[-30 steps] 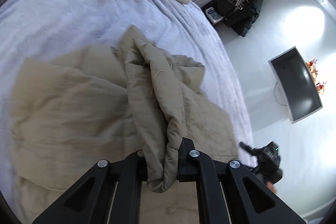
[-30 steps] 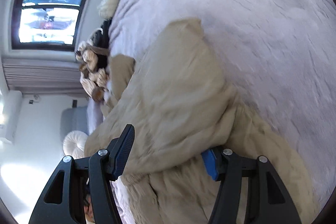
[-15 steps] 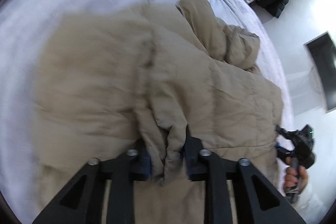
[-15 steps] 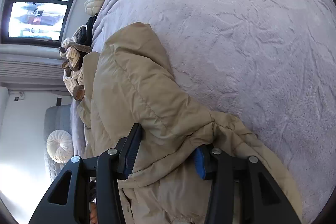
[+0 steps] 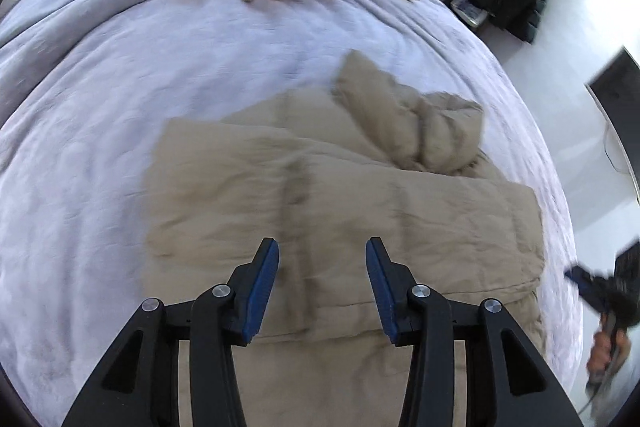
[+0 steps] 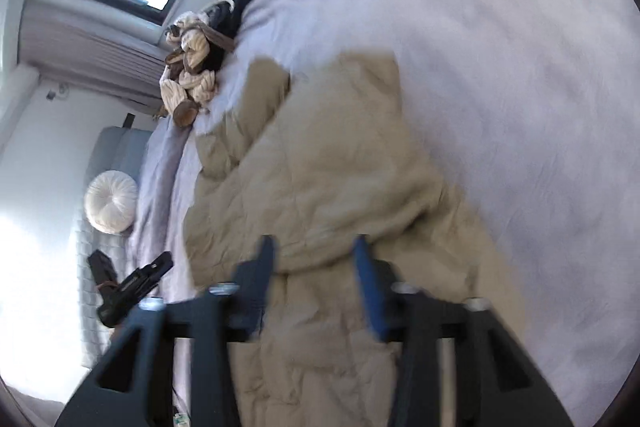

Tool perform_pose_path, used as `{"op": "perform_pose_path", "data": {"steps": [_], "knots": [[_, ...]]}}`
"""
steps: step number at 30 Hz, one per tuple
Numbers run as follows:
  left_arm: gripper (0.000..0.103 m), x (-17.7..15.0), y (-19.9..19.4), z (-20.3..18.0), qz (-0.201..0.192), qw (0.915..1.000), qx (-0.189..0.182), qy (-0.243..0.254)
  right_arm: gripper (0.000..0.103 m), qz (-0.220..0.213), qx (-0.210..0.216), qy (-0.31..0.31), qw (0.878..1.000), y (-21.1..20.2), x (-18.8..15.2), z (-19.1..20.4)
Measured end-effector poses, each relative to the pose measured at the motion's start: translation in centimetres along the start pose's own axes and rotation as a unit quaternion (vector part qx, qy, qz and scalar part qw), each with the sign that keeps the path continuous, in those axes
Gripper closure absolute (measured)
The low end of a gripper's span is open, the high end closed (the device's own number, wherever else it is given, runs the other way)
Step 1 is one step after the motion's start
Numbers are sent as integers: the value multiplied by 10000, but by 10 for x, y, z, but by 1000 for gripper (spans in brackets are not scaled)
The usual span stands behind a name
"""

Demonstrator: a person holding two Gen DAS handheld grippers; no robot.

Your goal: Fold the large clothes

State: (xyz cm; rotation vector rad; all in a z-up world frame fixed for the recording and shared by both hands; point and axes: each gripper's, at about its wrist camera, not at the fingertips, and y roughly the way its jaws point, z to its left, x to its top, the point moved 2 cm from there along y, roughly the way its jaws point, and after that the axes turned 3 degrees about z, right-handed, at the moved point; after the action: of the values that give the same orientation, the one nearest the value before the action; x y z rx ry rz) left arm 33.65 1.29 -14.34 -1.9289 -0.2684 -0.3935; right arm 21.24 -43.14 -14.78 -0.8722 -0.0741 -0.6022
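The beige padded coat (image 5: 340, 211) lies on the lilac bed (image 5: 120, 107), one side already laid over the body, one sleeve (bunched) at its far edge. The left claw (image 5: 322, 277) is opening, nothing between its pads. The right claw (image 6: 316, 275) is closing above the coat, and its pads press on no cloth. I judge one fold is just finished; next, each claw needs a new edge to pinch.
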Motion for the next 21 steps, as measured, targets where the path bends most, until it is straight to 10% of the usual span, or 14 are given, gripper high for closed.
{"op": "perform_pose_path", "data": {"steps": [6,8,12,15,21], "knots": [[56,1,46,-20,95,9975,635,291,82,-279,-713,49,9971,34,58,-10],[56,-1,60,-13,220,9972,694,179,55,-320,-965,273,9944,41,69,-23],[56,-5,68,-3,250,9974,671,88,40,-155,65,1052,9943,59,79,-50],[56,-7,72,-2,279,9968,733,157,88,34,543,1322,9897,81,85,-54],[56,-10,78,2,316,9962,772,252,95,-193,57,1208,9925,98,102,-57]]}}
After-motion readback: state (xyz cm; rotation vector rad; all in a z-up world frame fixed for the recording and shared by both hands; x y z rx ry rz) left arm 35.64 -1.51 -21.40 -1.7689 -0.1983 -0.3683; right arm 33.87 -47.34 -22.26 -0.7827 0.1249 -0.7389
